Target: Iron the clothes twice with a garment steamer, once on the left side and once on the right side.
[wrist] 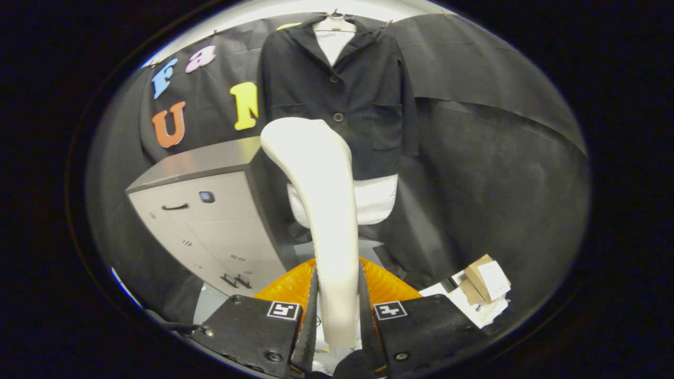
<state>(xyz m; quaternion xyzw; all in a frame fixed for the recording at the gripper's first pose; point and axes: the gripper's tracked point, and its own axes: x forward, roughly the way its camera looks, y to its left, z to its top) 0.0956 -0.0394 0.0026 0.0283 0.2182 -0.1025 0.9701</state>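
Steamer (321, 200) clamped in gripper (338, 310), below jacket (342, 89)

Before you: one steamer (321, 195), one dark jacket (363, 95), one grey cabinet (210, 210), one cardboard box (482, 281), two gripper fingers (308, 316).

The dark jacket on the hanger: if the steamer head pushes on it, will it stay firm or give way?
The dark jacket would probably give way: it hangs freely from a hanger, so it may swing. Its cloth looks soft, so it likely folds under pressure. The claw is shut on the white steamer, which looks rigid.
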